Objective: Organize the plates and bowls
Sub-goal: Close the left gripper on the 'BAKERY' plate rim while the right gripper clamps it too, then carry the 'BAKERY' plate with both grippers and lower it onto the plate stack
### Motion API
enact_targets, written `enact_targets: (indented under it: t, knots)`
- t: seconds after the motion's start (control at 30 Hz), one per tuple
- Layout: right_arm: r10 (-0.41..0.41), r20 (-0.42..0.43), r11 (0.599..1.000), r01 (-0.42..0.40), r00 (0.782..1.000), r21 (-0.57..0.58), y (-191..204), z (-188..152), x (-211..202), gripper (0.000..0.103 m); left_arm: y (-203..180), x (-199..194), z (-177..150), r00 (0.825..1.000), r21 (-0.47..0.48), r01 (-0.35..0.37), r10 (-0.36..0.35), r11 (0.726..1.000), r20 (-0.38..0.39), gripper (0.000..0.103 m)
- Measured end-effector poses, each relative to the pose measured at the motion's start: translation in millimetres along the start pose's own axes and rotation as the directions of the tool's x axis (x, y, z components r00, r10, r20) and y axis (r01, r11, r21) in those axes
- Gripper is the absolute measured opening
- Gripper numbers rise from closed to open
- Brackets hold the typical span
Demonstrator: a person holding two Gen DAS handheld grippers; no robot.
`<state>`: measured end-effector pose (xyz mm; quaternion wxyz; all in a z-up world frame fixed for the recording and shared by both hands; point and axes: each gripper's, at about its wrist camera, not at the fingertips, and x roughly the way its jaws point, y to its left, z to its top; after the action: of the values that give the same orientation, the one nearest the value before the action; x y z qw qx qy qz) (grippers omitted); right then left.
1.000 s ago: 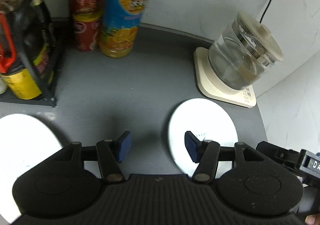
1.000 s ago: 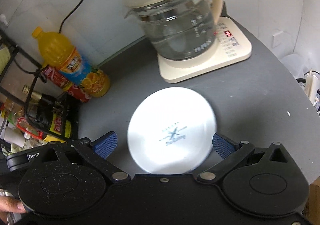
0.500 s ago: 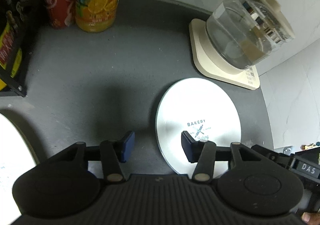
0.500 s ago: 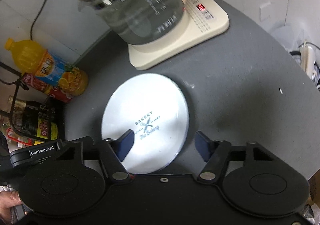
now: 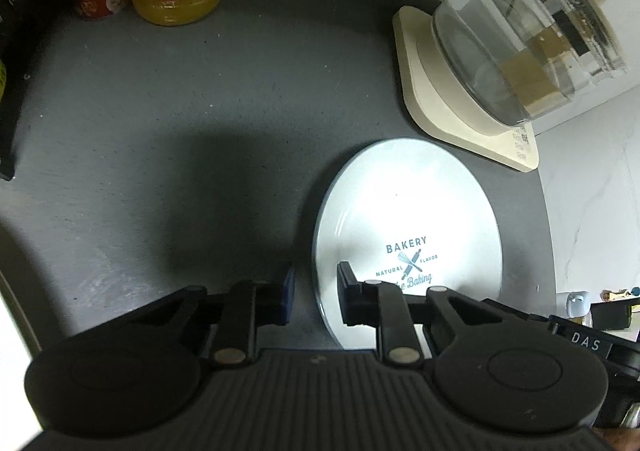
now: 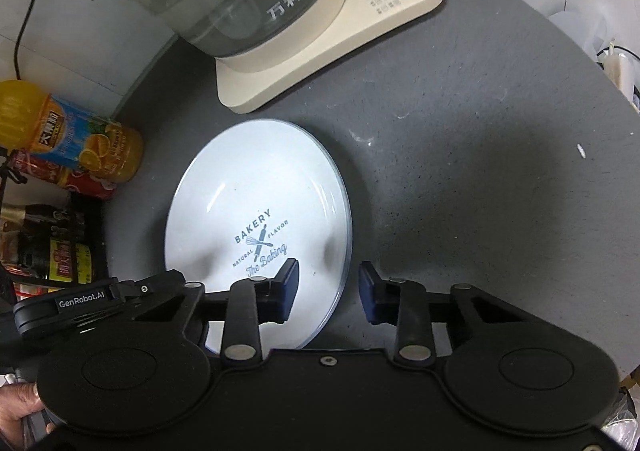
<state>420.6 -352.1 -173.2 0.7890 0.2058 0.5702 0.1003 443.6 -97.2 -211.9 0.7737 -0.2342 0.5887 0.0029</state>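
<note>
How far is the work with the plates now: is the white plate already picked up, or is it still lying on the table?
Nothing looks done yet: the white plate lies flat on the grey table, next to the kettle base. In hand: both grippers straddle its rim, the left gripper at one edge and the right gripper at the opposite edge, both open with a gap around the rim. Left: closing, lifting and stacking. No bowls are in view.

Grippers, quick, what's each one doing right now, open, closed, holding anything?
Left gripper: open, fingers straddling the left rim of the white plate, not clamped.
Right gripper: open, fingers straddling the plate's right rim, not clamped.
</note>
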Motion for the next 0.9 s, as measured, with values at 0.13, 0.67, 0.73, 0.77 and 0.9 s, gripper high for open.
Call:
enact_targets:
  t: [0.13, 0.67, 0.73, 0.77, 0.9]
  knots:
    - [-0.002, -0.015, 1.000, 0.002, 1.000, 0.000, -1, 0, 7, 0.025, 2, 6, 1, 1.000, -0.012, 0.011, -0.011, 1.000, -0.009, 0.014]
    - [0.025, -0.013, 0.998, -0.026, 1.000, -0.064, -1, -2, 13, 0.011, 9, 10, -4, 0.998, -0.033, 0.057, -0.057, 0.998, 0.008, 0.008]
    - [0.038, 0.003, 0.996, -0.037, 0.999, -0.082, 3, 0, 5, 0.011, 9, 3, -4, 0.998, -0.029, 0.061, -0.060, 0.998, 0.029, 0.008]
    - [0.041, 0.010, 0.995, -0.040, 0.999, -0.089, 5, 1, 2, 0.011, 8, 1, -4, 0.997, -0.028, 0.064, -0.063, 0.998, 0.035, 0.007]
    - [0.038, 0.028, 0.993, -0.035, 0.999, -0.116, 11, 5, -10, 0.011, 5, -10, -3, 0.996, -0.025, 0.074, -0.073, 0.997, 0.052, 0.007]
